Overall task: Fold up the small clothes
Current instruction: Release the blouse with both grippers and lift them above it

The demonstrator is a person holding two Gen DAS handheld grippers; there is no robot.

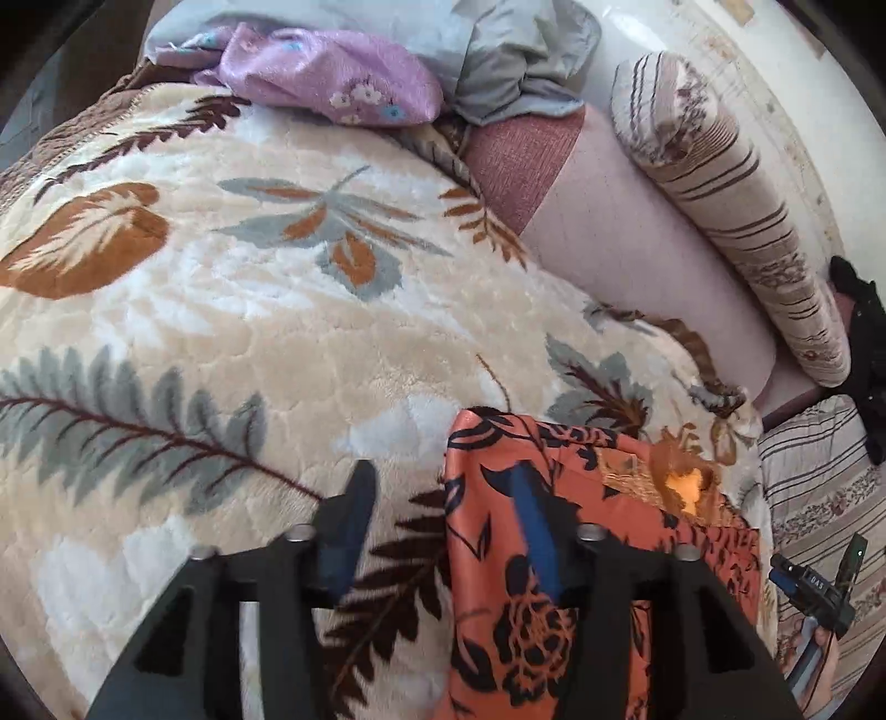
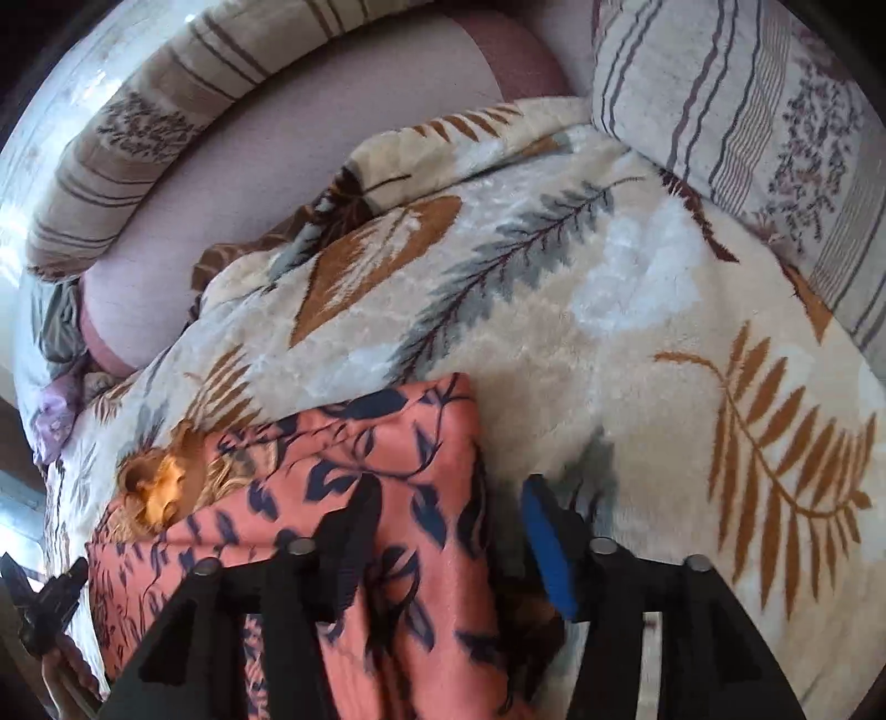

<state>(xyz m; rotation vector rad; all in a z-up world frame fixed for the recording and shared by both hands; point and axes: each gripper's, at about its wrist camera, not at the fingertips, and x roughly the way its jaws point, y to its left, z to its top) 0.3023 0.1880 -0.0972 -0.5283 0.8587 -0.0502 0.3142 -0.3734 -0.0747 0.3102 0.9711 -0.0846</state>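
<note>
Through the left wrist camera I see my left hand-held gripper (image 1: pixel 443 509) spread wide over the leaf-patterned blanket (image 1: pixel 266 310), its right finger above the orange floral garment (image 1: pixel 554 581) lying on the bed.

Through the right wrist camera, my right hand-held gripper (image 2: pixel 451 509) is spread too, straddling the garment's (image 2: pixel 354 487) right edge.

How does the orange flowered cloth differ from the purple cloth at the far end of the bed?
The orange flowered cloth lies flat near both claws and bears dark blue flowers. The purple cloth lies crumpled beside grey fabric and bears small pale flowers. Both rest on the bed; the orange one lies on the leaf-patterned blanket.
</note>
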